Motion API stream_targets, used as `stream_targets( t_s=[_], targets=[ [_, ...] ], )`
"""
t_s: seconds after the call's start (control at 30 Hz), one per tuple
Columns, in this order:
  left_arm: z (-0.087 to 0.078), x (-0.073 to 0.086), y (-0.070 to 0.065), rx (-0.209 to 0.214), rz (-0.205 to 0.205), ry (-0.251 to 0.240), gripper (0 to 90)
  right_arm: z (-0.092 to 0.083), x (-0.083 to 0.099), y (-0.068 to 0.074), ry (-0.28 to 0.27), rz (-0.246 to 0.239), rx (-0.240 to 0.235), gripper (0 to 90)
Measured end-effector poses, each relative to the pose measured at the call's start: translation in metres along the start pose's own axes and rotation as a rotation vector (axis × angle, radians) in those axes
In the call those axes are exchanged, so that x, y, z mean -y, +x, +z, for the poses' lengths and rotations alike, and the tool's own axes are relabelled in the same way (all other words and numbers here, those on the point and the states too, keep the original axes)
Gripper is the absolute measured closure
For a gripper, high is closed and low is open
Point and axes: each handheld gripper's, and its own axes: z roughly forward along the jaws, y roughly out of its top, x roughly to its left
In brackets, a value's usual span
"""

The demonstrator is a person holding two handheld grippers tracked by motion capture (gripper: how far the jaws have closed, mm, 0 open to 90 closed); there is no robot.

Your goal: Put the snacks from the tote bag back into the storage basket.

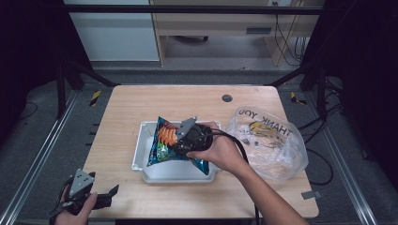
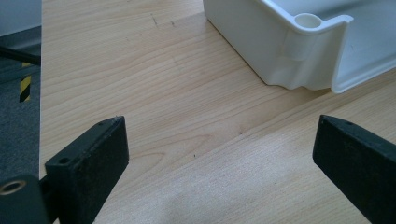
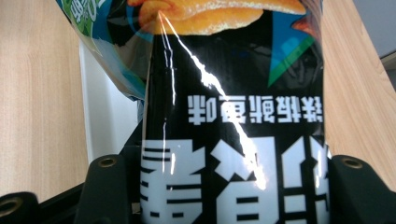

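Observation:
A blue and black snack bag with orange chips printed on it hangs tilted over the white tray at the table's middle. My right gripper is shut on it; in the right gripper view the bag sits pinched between both jaws, white characters facing the camera. My left gripper rests low at the table's front left corner, jaws wide apart. In the left gripper view its gripper stands over bare wood, and the tray's corner lies beyond it.
A crumpled clear plastic bag printed "THANK YOU" lies on the right of the table. A small dark round hole sits near the far edge. Black frame posts flank the table, with cabinets and cables beyond.

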Motion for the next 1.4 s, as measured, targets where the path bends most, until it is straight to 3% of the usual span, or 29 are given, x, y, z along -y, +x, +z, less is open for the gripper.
stream_targets(
  t_s=[0.33, 0.9, 1.4],
  targets=[
    [0.000, 0.000, 0.000, 0.001, 0.004, 0.000, 3.1, 0.015, 0.007, -0.004, 0.006, 0.017, -0.016, 41.0],
    [0.000, -0.002, -0.001, 0.001, 0.010, 0.001, 3.1, 0.036, 0.009, 0.004, 0.032, -0.005, -0.060, 41.0],
    [0.000, -0.002, -0.002, -0.001, 0.016, 0.002, 3.1, 0.057, 0.016, -0.004, 0.082, 0.001, -0.077, 41.0]
  ],
)
